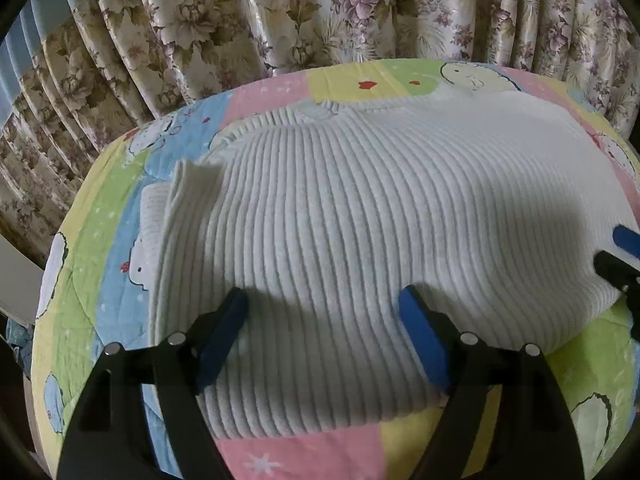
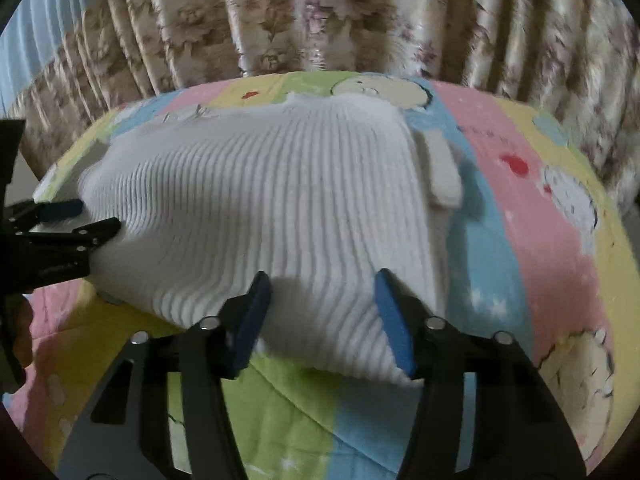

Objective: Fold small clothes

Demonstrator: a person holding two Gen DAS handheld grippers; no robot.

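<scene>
Only right view shows sweater's [image 2: 260, 200] sleeve [image 2: 442, 172].

Domestic bedroom — cartoon-print patchwork quilt [image 1: 280, 88] covers a bed; pleated floral curtains [image 1: 240, 12] hang directly behind it.

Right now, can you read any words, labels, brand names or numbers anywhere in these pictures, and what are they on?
None readable.
Quilt: cartoon animals, stars and red marks only; no letters.
White ribbed sweater: no label or print visible.
Floral curtain: pattern only.
Left tool and right tool: no markings visible.
</scene>
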